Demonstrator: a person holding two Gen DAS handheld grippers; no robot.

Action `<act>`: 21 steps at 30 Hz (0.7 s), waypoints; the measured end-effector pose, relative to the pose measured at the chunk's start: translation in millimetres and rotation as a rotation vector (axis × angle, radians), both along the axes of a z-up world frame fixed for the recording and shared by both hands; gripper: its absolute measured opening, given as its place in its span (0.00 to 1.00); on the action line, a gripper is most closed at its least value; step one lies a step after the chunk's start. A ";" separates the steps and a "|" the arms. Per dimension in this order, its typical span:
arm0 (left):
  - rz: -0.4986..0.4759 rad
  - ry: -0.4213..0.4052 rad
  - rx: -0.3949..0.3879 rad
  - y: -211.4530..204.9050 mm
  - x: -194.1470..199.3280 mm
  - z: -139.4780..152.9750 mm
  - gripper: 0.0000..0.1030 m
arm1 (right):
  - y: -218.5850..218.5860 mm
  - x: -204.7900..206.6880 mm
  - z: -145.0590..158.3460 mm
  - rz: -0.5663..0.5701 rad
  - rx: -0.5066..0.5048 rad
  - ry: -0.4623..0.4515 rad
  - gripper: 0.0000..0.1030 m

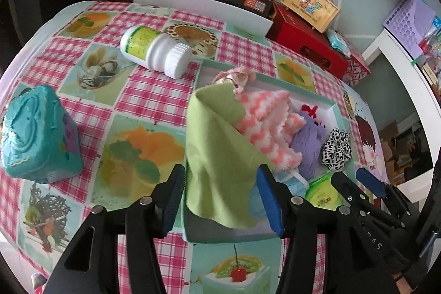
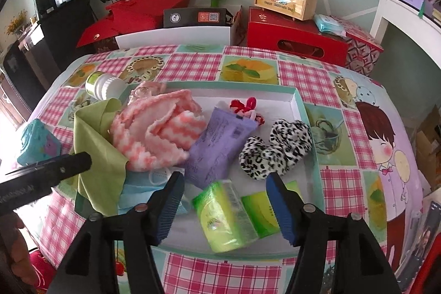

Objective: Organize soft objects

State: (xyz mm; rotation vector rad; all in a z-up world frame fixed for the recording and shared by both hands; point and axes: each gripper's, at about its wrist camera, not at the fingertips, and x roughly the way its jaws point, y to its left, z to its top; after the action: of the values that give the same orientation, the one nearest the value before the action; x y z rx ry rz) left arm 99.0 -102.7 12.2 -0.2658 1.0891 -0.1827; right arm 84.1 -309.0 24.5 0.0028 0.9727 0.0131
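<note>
Left wrist view shows my left gripper (image 1: 220, 197) with its fingers apart over the near corner of the shallow tray (image 1: 330, 108). The green cloth (image 1: 217, 156) lies loose between the blue pads – neither presses on it – draped half in, its lower edge hanging over the tray's near wall. From the right wrist view, my right gripper (image 2: 223, 205) is also spread open, straddling the green tissue pack (image 2: 223, 214) without pinching it.

Inside the tray the soft things crowd together: the pink-and-white knit (image 2: 157, 128) at about ten o'clock from my right fingers, the purple pouch (image 2: 220, 139) at twelve, the leopard scrunchie (image 2: 275, 150) at one o'clock, a blue mask (image 2: 148, 183) tucked under the cloth's edge at nine.

Outside, the white bottle (image 1: 157, 48) lies on its side at eleven o'clock from my left fingers, and the teal box (image 1: 38, 134) sits at nine. Both look hard, so I judge they stay put.

The step in hand looks like settling the cloth and the tissue pack – I'd draw both grippers straight back and up, keeping the pads wide so no fold snags. If the cloth's overhang bothers me, I'd nip only that trailing edge and fold it inward, away from the knit, so I don't drag its neighbours.
</note>
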 end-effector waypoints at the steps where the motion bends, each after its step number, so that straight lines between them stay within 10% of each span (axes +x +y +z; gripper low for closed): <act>1: 0.006 -0.004 0.004 1.4 0.2 1.2 0.55 | 0.5 0.3 -0.6 0.000 -0.002 0.003 0.64; 8: 0.034 -0.028 0.041 7.2 -0.3 5.4 0.72 | 1.7 2.2 -5.0 -0.007 -0.010 0.023 0.71; 11: 0.063 -0.067 0.105 8.3 -1.6 6.8 0.95 | 1.5 3.6 -6.3 -0.024 -0.028 0.012 0.92; 21: 0.085 -0.066 0.171 10.7 0.3 2.7 0.97 | -4.9 6.9 -14.7 -0.066 -0.025 0.040 1.00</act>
State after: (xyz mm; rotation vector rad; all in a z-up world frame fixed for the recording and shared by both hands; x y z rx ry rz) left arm 99.3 -92.0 15.0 -0.1511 1.0192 -0.0215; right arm 91.0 -313.9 9.8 0.0121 1.0118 -0.0598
